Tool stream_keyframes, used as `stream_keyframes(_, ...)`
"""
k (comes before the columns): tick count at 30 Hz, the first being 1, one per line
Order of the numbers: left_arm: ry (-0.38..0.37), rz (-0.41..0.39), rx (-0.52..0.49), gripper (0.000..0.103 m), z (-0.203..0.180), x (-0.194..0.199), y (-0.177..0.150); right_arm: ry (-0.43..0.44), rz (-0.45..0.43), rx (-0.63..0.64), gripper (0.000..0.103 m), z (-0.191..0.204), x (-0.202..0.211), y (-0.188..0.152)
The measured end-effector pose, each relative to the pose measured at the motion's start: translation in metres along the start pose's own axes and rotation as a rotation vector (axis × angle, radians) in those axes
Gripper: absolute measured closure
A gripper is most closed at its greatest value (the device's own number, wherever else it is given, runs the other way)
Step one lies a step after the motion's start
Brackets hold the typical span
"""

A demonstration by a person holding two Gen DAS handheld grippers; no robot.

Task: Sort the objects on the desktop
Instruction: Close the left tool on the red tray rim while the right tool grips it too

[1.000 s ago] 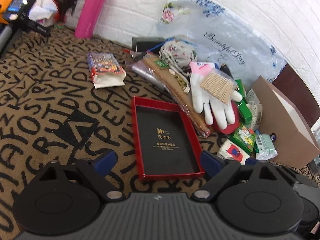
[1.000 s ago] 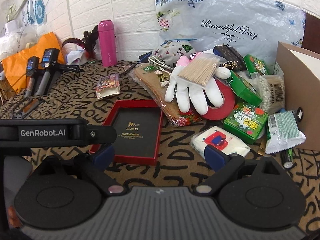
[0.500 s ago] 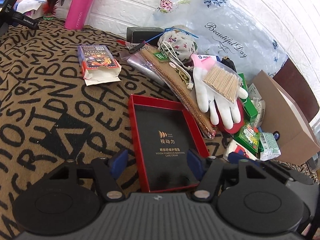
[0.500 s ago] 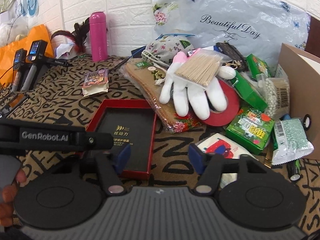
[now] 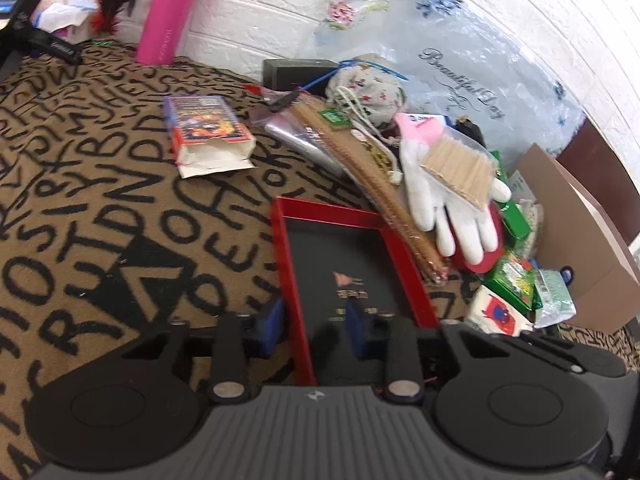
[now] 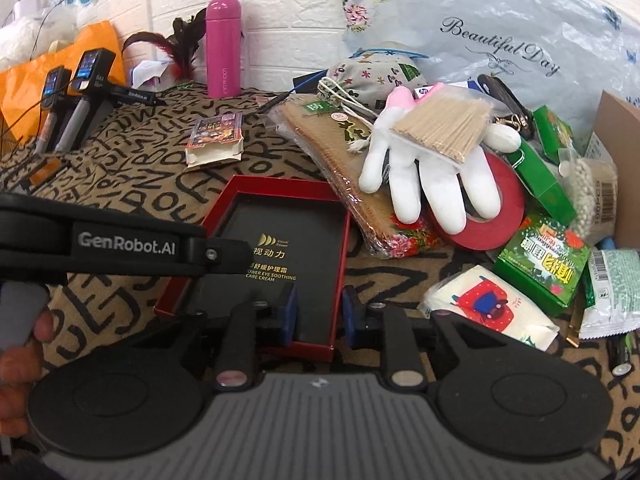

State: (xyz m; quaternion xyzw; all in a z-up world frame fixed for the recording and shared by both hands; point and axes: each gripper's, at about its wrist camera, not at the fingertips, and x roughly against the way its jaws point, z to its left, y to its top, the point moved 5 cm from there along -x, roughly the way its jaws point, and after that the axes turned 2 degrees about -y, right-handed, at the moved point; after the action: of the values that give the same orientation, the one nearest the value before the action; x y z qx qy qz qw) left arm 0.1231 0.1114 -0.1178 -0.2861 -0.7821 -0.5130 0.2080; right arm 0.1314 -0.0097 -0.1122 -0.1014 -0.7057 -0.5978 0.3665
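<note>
A shallow red box with a black inside [image 5: 340,256] lies on the lettered cloth; it also shows in the right wrist view [image 6: 280,256]. My left gripper [image 5: 314,330] has its blue pads straddling the box's near-left wall, narrowed around it. My right gripper [image 6: 318,316] straddles the near-right wall the same way. A white glove [image 6: 432,176] under a bag of toothpicks [image 6: 444,124] lies on a roll of red tape [image 6: 488,216]. A tissue pack [image 6: 488,308] and a green box [image 6: 544,260] lie to the right.
A pink bottle [image 6: 223,46] stands by the white brick wall. An open card box [image 5: 208,132] lies left of the pile. A brown cardboard box [image 5: 580,236] stands at the right. Two handheld devices [image 6: 76,96] stand at the far left.
Both grippers have moved down onto the red box's near edge, and both pairs of jaws have narrowed around its side walls.
</note>
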Motion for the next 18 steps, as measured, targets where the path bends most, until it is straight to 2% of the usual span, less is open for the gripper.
stream_keyframes(3, -0.003, 0.004, 0.035, 0.085, 0.006, 0.005, -0.004, 0.009, 0.009, -0.001, 0.082, 0.0, 0.004, -0.003)
stream_keyframes(6, -0.019, 0.015, 0.033, 0.086, 0.006, 0.013, -0.01, 0.03, 0.023, 0.004, 0.082, 0.0, 0.012, -0.007)
stream_keyframes(12, -0.046, 0.047, -0.036, 0.087, -0.009, 0.027, -0.031, 0.045, 0.053, 0.03, 0.082, 0.0, 0.038, -0.024)
stream_keyframes(15, -0.047, 0.039, -0.048, 0.086, -0.013, 0.027, -0.035, 0.061, 0.066, 0.017, 0.081, -0.004, 0.049, -0.033)
stream_keyframes(18, -0.058, 0.037, -0.024, 0.077, -0.013, 0.024, -0.032, 0.069, 0.071, -0.016, 0.081, -0.007, 0.049, -0.034)
